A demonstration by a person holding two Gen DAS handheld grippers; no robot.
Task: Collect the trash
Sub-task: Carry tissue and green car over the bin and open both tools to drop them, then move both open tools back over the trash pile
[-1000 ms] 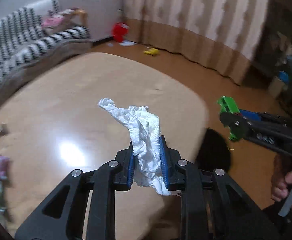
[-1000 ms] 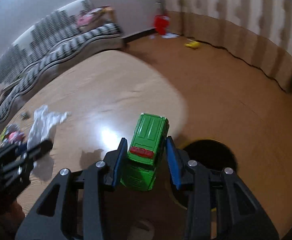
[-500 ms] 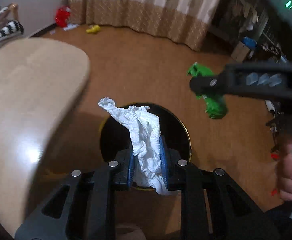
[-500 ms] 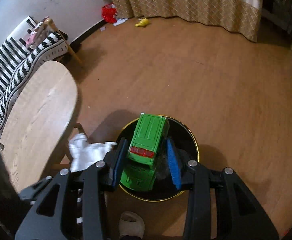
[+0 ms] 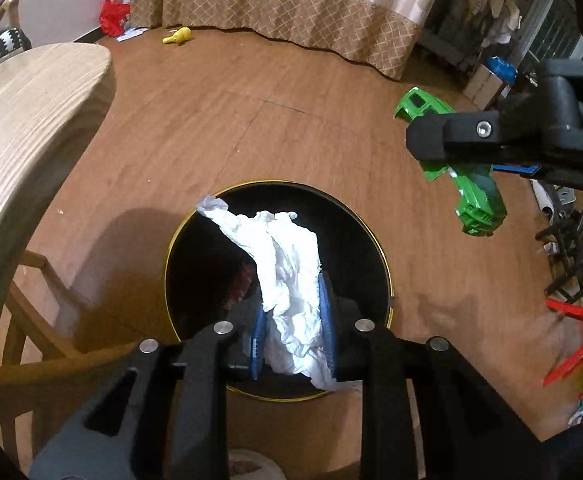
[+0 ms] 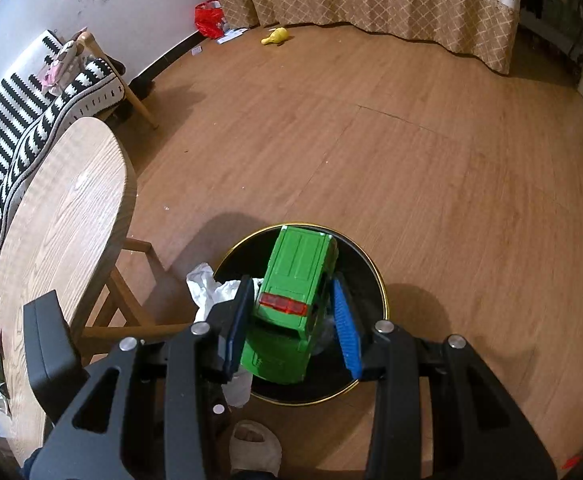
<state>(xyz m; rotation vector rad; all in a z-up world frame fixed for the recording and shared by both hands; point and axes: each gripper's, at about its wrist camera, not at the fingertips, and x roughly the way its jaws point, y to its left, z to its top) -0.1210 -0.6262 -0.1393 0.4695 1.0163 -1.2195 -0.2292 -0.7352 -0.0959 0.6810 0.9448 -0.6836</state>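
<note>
A crumpled white tissue (image 5: 291,280) sits between the blue pads of my left gripper (image 5: 291,298), directly over the mouth of a round black bin with a gold rim (image 5: 179,236) on the floor. The left jaws are opening, and the tissue still hangs between them. My right gripper (image 6: 293,292) is shut on a green toy car (image 6: 299,276) and holds it above the same bin (image 6: 375,276). From the left wrist view, the car (image 5: 477,204) and right gripper (image 5: 443,148) hang to the upper right of the bin. The tissue (image 6: 207,288) shows left of the car.
A wooden table (image 6: 59,220) with slanted legs stands left of the bin. Beyond it is a striped sofa (image 6: 11,120). A red bag (image 6: 209,16) and a yellow toy (image 6: 275,36) lie by the curtain. A slippered foot (image 6: 253,444) is near the bin. Red plastic (image 5: 579,328) lies at right.
Both grippers swung off the tabletop, moved down and tilted toward the floor. They now hang over the black bin, still carrying the tissue and the toy car.
</note>
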